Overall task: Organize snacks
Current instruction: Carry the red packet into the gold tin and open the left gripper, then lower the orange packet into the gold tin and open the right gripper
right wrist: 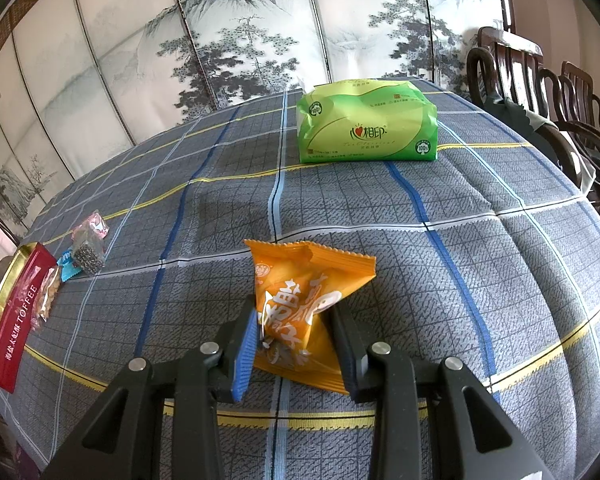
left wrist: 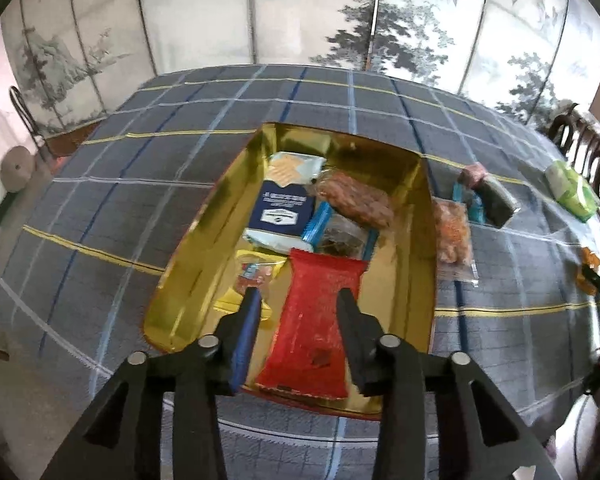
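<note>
Your left claw (left wrist: pixel 298 300) hangs spread and empty right over the red packet (left wrist: pixel 314 320), which lies in the near end of the gold tin (left wrist: pixel 420 232). Beyond it the tin already holds a navy packet (left wrist: pixel 282 210), a sausage-like snack (left wrist: pixel 354 200) and several others. Your right claw (right wrist: pixel 294 320) is clenched on the orange packet (right wrist: pixel 300 304), low over the table (right wrist: pixel 500 260). Still outside, just beside the tin: an orange-filled clear bag (left wrist: pixel 452 232), a dark snack (left wrist: pixel 498 200) and a pink one (left wrist: pixel 474 172). By my judgement, you're over halfway.
</note>
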Available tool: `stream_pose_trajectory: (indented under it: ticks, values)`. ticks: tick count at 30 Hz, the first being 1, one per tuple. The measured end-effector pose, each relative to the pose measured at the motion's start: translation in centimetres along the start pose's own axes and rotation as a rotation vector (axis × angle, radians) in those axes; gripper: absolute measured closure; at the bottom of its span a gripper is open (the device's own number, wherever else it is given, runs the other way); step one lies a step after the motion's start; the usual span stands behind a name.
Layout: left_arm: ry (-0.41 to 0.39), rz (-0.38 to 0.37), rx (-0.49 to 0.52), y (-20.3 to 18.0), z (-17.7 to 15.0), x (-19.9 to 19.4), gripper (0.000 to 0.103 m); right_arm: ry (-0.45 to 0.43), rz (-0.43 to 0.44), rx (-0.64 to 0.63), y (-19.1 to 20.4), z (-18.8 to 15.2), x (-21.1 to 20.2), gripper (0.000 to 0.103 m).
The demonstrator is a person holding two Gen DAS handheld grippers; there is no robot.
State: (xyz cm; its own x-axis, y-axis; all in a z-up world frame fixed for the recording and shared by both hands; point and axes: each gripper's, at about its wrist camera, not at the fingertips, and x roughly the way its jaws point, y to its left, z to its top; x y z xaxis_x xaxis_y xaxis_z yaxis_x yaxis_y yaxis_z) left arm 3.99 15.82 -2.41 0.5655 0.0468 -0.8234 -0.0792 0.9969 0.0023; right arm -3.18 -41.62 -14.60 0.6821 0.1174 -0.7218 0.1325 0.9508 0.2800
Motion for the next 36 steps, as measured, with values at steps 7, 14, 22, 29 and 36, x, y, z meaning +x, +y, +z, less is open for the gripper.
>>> stream_pose_trajectory:
  ticks: [7, 14, 22, 29, 36]
  values:
    - [-0.026, 0.049, 0.031, -0.5, -0.1, -0.5, 0.063, 0.003, -0.003, 0.005, 0.0, -0.4, -0.2, 0.069]
    - [-0.05, 0.078, 0.051, -0.9, -0.3, -0.9, 0.056, 0.014, 0.029, 0.022, 0.7, -0.7, -1.2, 0.07]
    - [-0.067, 0.086, 0.06, -0.9, -0.7, -1.1, 0.027, 0.021, 0.104, 0.033, 3.3, -1.1, -2.4, 0.07]
    - [-0.055, 0.091, 0.067, -0.4, -1.0, -1.5, 0.002, 0.021, 0.198, -0.033, 8.7, -0.7, -3.3, 0.07]
    - [-0.097, 0.1, 0.059, 0.6, -1.8, -2.9, 0.002, 0.02, 0.308, -0.113, 15.1, -0.1, -4.3, 0.07]
